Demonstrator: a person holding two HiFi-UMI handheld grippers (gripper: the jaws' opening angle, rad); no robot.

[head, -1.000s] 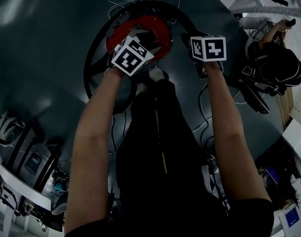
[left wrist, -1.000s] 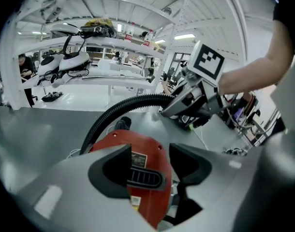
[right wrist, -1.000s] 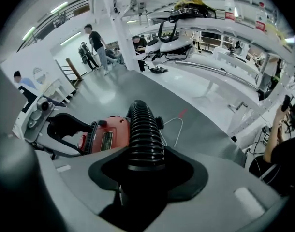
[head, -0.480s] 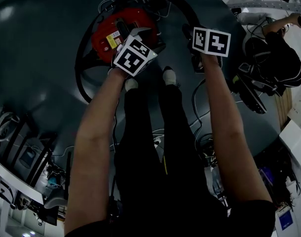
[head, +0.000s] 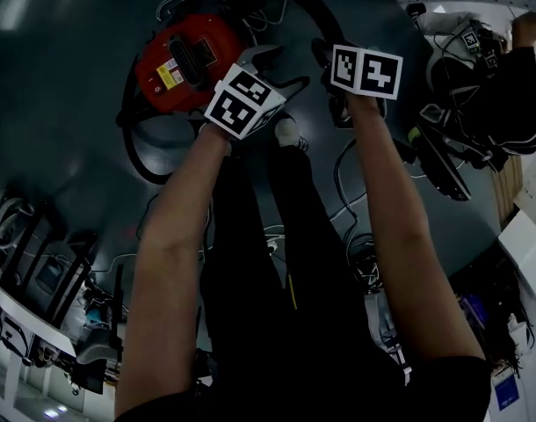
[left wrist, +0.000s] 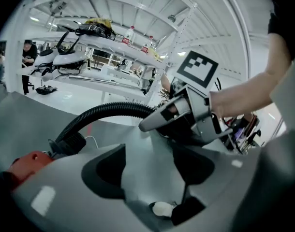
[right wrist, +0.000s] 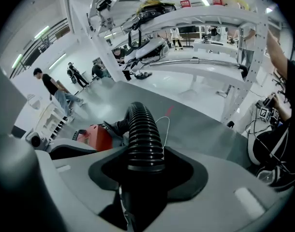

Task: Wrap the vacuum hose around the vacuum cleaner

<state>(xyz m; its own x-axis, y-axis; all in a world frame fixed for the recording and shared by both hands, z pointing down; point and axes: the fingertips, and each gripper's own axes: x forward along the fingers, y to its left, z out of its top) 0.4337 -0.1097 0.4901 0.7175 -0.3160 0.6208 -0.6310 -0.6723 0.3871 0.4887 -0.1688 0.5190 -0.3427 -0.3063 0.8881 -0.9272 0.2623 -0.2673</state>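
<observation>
Red canister vacuum cleaner (head: pixel 187 53) on dark floor (head: pixel 57 77); its yellow label (head: pixel 170 75) is unreadable. Right gripper (right wrist: pixel 146 175) clamps the black ribbed hose (right wrist: pixel 143 134), which arcs round the vacuum. Left gripper (left wrist: pixel 150 167) is empty, jaws just widened. It was over the vacuum a second ago, now beside it.

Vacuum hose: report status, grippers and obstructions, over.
Left gripper empty, jaws just opening. Right gripper shut on vacuum hose. Hose partly looped round red vacuum cleaner. White cable loose beside it.
</observation>
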